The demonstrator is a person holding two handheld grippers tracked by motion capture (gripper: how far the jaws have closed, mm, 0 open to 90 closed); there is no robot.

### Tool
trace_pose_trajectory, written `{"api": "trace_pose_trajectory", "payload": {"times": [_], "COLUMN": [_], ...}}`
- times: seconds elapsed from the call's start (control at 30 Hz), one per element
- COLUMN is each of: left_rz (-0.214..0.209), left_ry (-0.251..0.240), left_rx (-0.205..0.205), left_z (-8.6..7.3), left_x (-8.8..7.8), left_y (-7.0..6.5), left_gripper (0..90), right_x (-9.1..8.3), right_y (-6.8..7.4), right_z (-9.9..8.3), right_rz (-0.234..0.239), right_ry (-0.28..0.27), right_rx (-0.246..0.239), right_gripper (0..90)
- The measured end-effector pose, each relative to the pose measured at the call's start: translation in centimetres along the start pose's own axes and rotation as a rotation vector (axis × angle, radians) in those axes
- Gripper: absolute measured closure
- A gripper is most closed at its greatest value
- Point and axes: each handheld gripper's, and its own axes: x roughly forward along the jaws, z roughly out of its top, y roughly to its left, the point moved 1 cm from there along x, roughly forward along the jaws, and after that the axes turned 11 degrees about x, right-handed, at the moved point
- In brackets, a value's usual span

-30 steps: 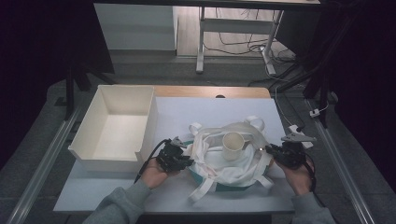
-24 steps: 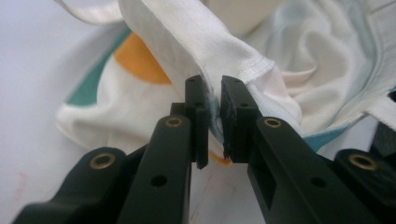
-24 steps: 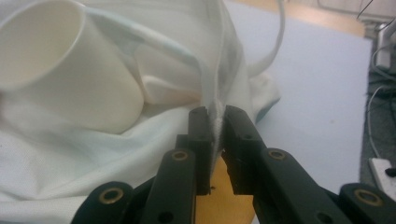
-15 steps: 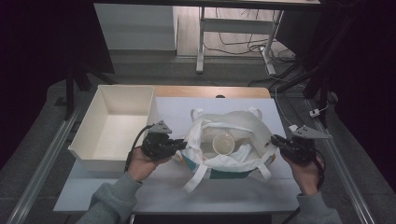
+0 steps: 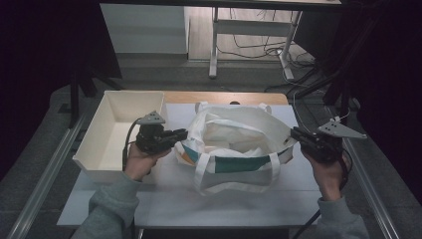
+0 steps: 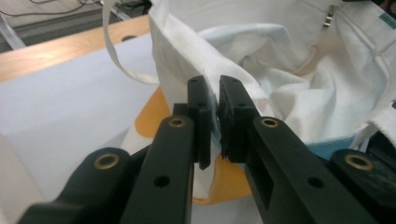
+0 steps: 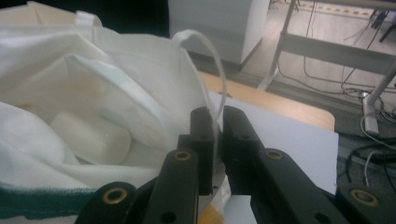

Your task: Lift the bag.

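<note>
We hold the white bag (image 5: 234,144) off the table (image 5: 164,199) by its rim, left gripper (image 5: 183,133) and right gripper (image 5: 293,132) each clenched on cloth.

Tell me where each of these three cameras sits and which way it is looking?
High view: above the person's side, looking forward and down on the table; both forearms, the left gripper and right gripper show.
Left gripper view: rides the left gripper, looking along its jaws, clamped on the tote bag rim.
Right gripper view: rides the right gripper, jaws pinching the bag's other edge; a pale object lies inside.
Shared: all three see the bag and table.
</note>
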Motion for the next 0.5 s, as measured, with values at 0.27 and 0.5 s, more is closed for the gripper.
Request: {"api": "trace_pose_trajectory", "payload": {"times": [0.27, 0.5], "left_rz": [0.053, 0.085], "left_ry": [-0.091, 0.007], "left_rx": [0.015, 0.002], "left_z": [2.4, 3.2], "left_x": [-3.1, -0.4], "left_y": [1.3, 3.4], "left_gripper": [84.6, 86.7], "right_x": [-2.7, -0.6], "right_y": [1.2, 1.1], "right_z": [3.4, 5.2], "right_rz": [0.019, -0.023], "right_ry": [-0.128, -0.103], "right_rx": [-0.025, -0.035], "right_gripper": [83.2, 85.8]}}
